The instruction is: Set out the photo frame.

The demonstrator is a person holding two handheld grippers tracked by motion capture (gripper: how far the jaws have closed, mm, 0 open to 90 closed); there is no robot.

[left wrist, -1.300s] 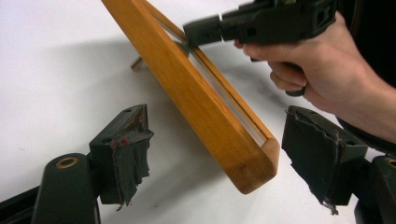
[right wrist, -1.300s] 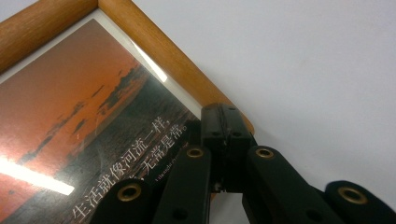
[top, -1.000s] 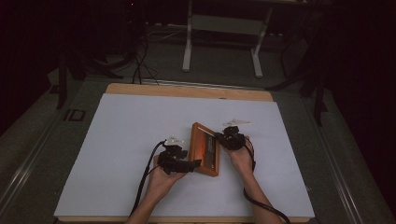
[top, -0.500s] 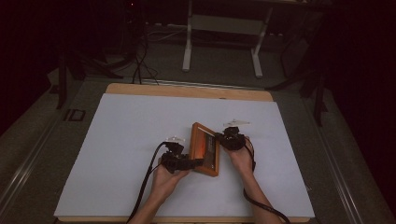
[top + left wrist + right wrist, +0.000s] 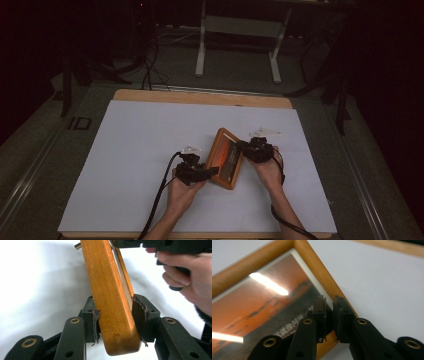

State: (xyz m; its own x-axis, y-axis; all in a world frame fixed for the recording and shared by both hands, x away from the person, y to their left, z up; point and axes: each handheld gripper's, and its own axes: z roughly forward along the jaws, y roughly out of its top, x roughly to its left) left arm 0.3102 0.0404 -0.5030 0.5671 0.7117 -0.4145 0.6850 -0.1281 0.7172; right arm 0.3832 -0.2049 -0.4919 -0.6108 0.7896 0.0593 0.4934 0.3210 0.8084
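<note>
dim room, grey carpet floor, white-legged stand behind wooden table, white sheet

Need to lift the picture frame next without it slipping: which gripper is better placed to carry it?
Probably the left gripper: its jaws have just been closing and clamp the wooden picture frame across its edge. The right gripper, just opening, has only its tips at the rail.

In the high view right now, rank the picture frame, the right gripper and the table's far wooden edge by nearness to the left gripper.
1. picture frame, between the left gripper's jaws.
2. right gripper, at the frame's opposite side.
3. table's far wooden edge, far back.
</note>
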